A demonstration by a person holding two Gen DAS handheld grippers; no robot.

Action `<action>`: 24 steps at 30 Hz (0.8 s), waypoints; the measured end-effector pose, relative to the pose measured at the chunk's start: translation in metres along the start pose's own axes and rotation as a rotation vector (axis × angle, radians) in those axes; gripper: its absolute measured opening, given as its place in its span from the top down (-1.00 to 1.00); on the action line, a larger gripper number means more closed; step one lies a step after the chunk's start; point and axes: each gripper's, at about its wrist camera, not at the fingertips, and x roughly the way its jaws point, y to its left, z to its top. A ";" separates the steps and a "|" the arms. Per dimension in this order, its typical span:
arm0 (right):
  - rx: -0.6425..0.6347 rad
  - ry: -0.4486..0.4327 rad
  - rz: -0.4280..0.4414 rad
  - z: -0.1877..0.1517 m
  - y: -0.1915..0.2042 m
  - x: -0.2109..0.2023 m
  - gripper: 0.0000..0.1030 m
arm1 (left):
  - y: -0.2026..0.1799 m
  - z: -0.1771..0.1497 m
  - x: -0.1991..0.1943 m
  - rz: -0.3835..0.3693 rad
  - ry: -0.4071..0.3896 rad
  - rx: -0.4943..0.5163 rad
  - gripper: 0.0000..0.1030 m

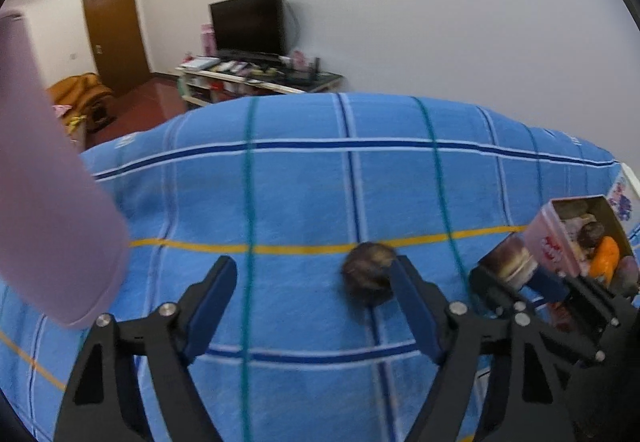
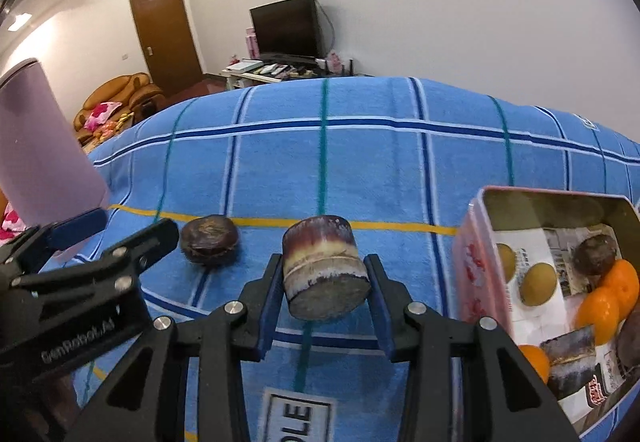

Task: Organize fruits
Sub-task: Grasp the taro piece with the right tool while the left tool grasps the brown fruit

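My right gripper (image 2: pixel 324 262) is shut on a short purple-brown piece of cane (image 2: pixel 324 266), lifted above the blue plaid cloth (image 2: pixel 360 170). It also shows at the right of the left wrist view, where the cane piece (image 1: pixel 508 262) is seen end-on. A dark purple round fruit (image 2: pixel 210 240) lies on the cloth, just past the tip of my left gripper's right finger. The left gripper (image 1: pixel 312 274) is open with nothing between its pads; the fruit (image 1: pixel 368 274) is blurred there. At the right a pink tin (image 2: pixel 552 194) holds oranges (image 2: pixel 608 298), a dark fruit (image 2: pixel 596 254) and another cane piece (image 2: pixel 568 358).
A tall lilac cylinder (image 1: pixel 48 182) stands close on the left, also seen as the lilac cylinder (image 2: pixel 40 146) in the right wrist view. The pink tin (image 1: pixel 552 238) sits near the cloth's right edge. Beyond the table are a TV stand, a door and an orange armchair.
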 end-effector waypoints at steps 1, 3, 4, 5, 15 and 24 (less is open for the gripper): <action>0.010 0.005 0.000 0.000 -0.003 0.001 0.19 | -0.002 0.002 0.004 -0.023 0.013 -0.003 -0.56; 0.023 0.016 0.010 0.000 -0.007 0.002 0.19 | -0.006 0.005 0.015 -0.065 0.050 -0.010 -0.56; 0.022 0.017 0.007 0.000 -0.006 0.002 0.19 | -0.007 0.006 0.020 -0.083 0.070 -0.017 -0.56; 0.021 0.015 0.002 0.000 -0.006 0.001 0.19 | -0.008 0.007 0.025 -0.093 0.085 -0.022 -0.55; 0.017 0.045 0.005 0.003 -0.002 0.010 0.22 | -0.014 0.011 0.050 -0.077 0.116 -0.017 -0.06; 0.014 0.027 0.046 0.003 0.000 0.008 0.22 | 0.007 -0.003 0.034 0.017 0.062 0.005 0.10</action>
